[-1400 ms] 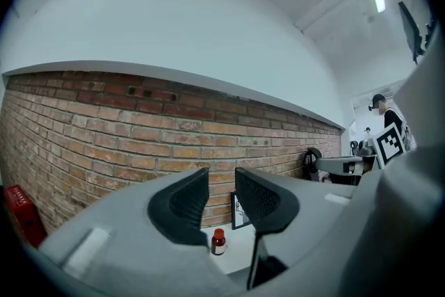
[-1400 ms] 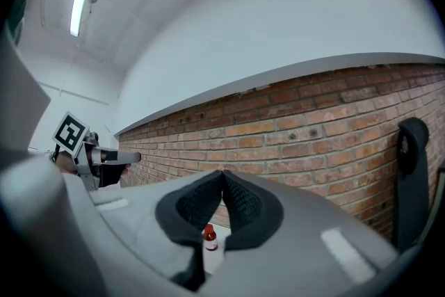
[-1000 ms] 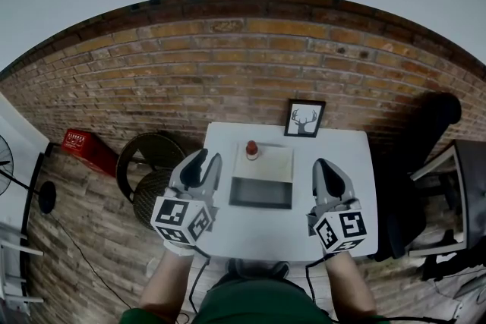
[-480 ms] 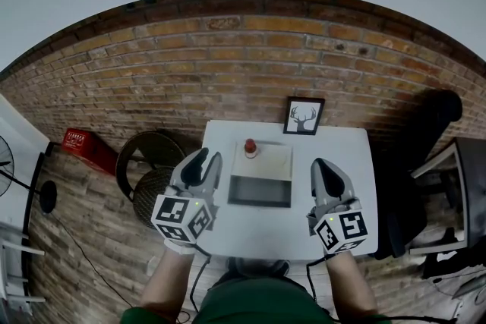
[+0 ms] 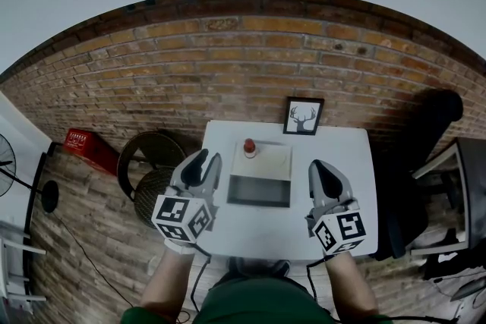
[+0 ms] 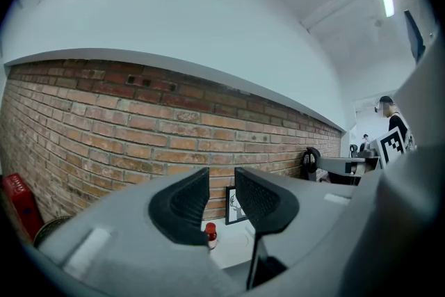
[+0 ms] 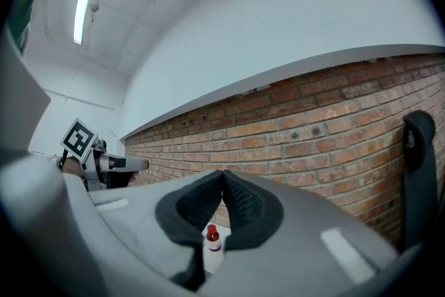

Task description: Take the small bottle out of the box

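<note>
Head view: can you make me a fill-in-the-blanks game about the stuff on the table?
The small bottle has a ____ cap.
The framed picture shows a ____ with antlers.
The wall behind the table is made of ____.
Missing words: red; deer; bricks.

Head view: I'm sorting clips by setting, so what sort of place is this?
Likely an office or studio room: a small white table against a brick wall, and a framed deer picture at the table's far edge.
</note>
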